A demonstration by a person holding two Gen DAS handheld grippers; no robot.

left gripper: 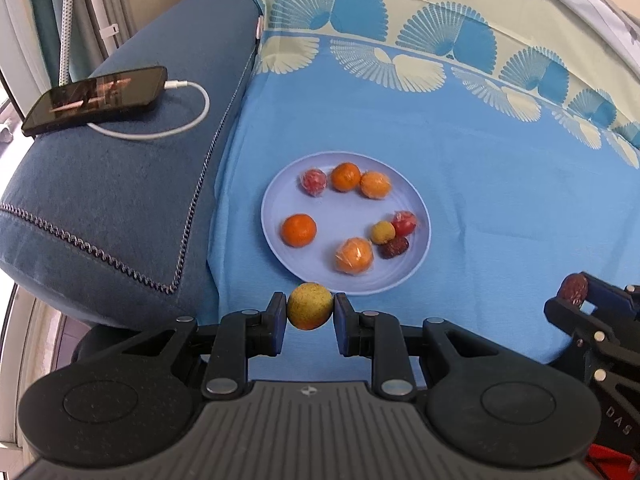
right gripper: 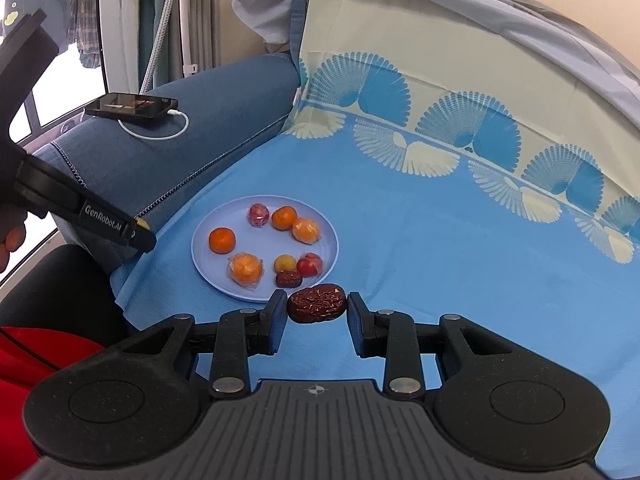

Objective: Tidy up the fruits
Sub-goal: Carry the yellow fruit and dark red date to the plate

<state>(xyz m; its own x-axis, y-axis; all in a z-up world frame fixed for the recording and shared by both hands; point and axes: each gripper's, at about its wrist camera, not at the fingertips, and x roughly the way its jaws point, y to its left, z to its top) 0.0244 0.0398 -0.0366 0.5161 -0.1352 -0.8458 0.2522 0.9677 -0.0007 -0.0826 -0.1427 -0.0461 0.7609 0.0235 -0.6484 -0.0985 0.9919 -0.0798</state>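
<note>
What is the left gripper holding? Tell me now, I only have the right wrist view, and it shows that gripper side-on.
Observer: The left gripper is shut on a round, speckled yellow-green fruit, with a pad on each side.
Operator: My right gripper has the date. Say where the left one points.
Observer: Its camera faces the plate head-on, and the fruit shows at the plate's near rim. I cannot tell its height above the cloth.

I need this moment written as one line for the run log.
left hand-held gripper: shut on yellow-green fruit | right hand-held gripper: shut on red date | plate: seven fruits on it | both near plate's front rim
</note>
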